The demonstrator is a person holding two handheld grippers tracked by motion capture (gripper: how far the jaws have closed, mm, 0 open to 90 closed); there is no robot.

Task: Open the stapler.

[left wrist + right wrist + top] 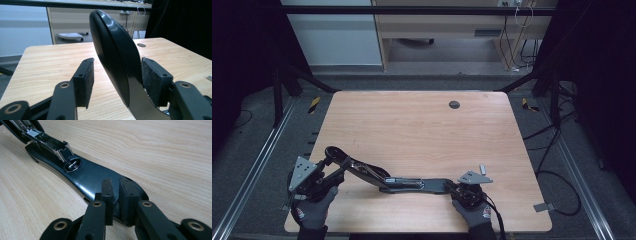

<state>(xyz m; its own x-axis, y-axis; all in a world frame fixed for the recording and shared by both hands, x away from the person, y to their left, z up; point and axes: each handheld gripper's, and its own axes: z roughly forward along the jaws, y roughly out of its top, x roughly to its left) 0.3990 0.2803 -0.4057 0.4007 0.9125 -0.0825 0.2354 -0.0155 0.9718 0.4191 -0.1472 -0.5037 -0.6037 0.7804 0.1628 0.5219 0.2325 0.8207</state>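
Left gripper (117, 82): jaws stand wide around the stapler's black top arm (112, 55); the right pad (155, 82) lies against it, the left pad (87, 80) stands clear, so no grip. Right gripper (117, 202): jaws narrow, pinching the rim of the stapler base (87, 176). That view alone gives the anvil (72, 165) and the bare metal magazine (48, 143). High view: opened stapler (387, 180) spans between both gloved hands near the table's (422, 130) front edge.

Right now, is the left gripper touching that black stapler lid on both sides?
Apart on one side. In the left gripper view, bare table shows between one pad and the stapler lid; the other pad sits against it.
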